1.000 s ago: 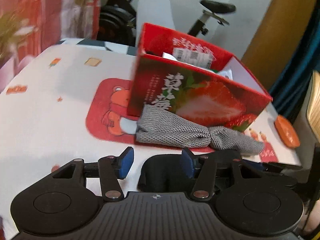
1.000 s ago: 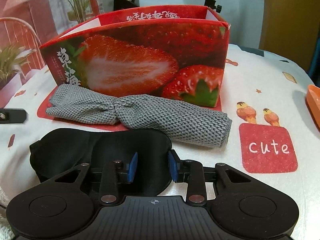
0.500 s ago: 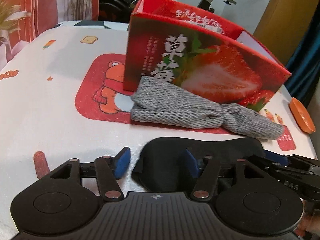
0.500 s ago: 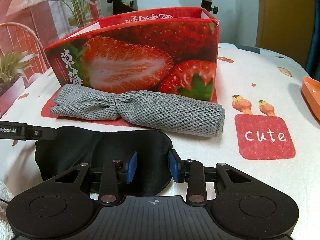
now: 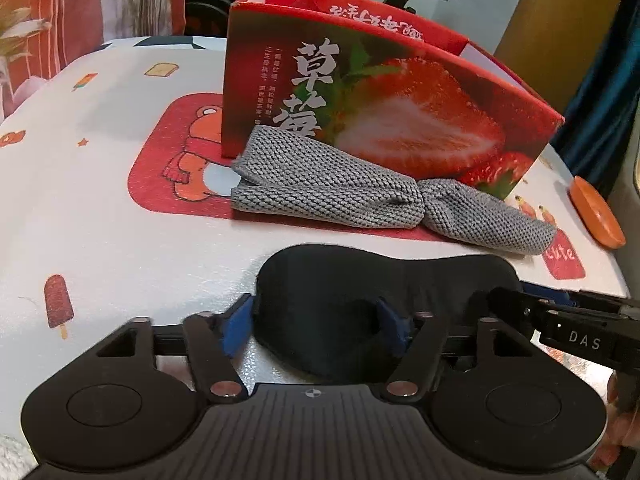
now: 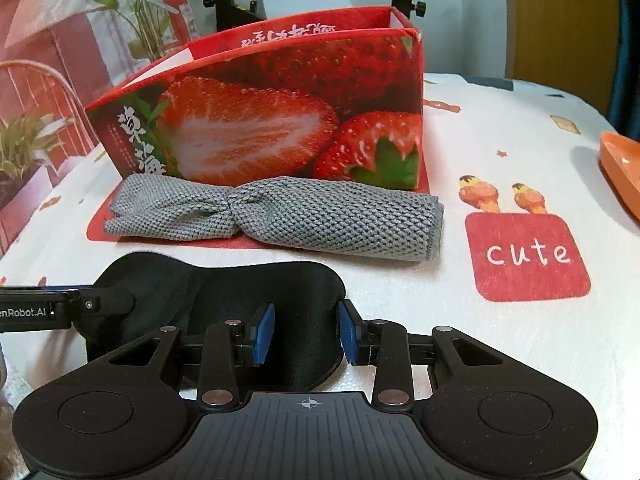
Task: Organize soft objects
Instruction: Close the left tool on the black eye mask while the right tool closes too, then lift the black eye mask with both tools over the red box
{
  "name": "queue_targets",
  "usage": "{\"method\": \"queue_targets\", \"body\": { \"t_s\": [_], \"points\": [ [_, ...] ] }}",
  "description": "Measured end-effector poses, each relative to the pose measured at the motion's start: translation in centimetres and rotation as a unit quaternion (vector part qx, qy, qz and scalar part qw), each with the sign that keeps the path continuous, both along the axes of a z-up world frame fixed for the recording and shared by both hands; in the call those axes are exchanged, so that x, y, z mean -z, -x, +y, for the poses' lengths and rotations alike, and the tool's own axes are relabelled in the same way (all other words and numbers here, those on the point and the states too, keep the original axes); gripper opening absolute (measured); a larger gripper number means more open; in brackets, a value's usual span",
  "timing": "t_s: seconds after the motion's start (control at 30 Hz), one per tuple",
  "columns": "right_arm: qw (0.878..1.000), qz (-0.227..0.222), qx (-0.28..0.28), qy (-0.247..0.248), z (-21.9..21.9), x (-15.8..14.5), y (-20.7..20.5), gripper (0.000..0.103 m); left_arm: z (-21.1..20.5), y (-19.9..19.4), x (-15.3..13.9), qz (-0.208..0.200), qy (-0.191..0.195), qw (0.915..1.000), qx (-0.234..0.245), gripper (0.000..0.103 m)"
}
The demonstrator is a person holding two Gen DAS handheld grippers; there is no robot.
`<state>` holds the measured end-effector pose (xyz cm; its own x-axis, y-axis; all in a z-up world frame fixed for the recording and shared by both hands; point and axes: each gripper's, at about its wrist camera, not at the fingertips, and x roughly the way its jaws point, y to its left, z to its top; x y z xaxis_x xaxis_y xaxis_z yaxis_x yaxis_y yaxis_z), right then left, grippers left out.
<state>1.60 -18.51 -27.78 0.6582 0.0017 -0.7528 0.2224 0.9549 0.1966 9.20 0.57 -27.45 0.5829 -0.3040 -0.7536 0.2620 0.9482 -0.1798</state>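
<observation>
Lying crosswise: black eye mask (image 5: 360, 280), long axis spanning both grippers.
Left gripper (image 5: 316, 326): jaws lately narrowing, straddling mask's left end, unclamped.
Right gripper (image 6: 306, 332): parted over mask's right end.

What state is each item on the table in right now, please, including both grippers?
Strawberry box: upright, top open.
Grey cloth: folded, twisted mid-length, lying along the box front.
Eye mask: on the table, one end between each gripper's fingers.
Left gripper: jaws have just been closing around one mask end; grip unclear.
Right gripper: jaws partly apart astride the other end; grip unclear.
Orange dish: at the table edge.
</observation>
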Motion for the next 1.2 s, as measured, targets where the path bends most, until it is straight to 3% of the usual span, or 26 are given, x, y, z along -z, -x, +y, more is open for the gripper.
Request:
{"method": "queue_targets", "body": {
  "t_s": [0.1, 0.17, 0.27, 0.57, 0.7, 0.93, 1.2],
  "points": [
    [1.0, -0.002, 0.0, -0.01, -0.1, 0.0, 0.1, 0.031, 0.3, -0.1, 0.0, 0.001, 0.015, 0.9999, -0.004, 0.047],
    [1.0, -0.003, -0.006, -0.022, 0.0, -0.2, 0.2, 0.03, 0.4, -0.1, 0.0, 0.001, 0.02, 0.9998, -0.004, 0.026],
    [1.0, -0.016, -0.013, -0.02, 0.3, -0.7, 0.5, 0.028, 0.0, 0.2, -0.2, -0.004, 0.021, 0.9998, 0.0, 0.022],
    [0.998, -0.05, -0.025, -0.04, -0.1, -2.2, 0.7, 0.015, 0.0, 0.5, -0.2, -0.004, 0.026, 0.9997, -0.003, 0.018],
    [0.996, -0.071, -0.043, -0.024, 0.4, -3.5, 0.5, 0.012, 0.5, 0.6, -1.0, -0.022, 0.036, 0.9991, -0.009, 0.016],
    [0.992, -0.116, -0.056, -0.006, 0.5, -7.6, -0.1, 0.011, 1.3, 1.2, -4.7, -0.076, 0.051, 0.9956, -0.017, 0.016],
    [0.982, -0.173, -0.077, 0.015, -0.6, -15.0, -3.3, 0.011, 1.6, 0.5, -11.5, -0.145, 0.085, 0.9858, -0.001, 0.016]
  ]
}}
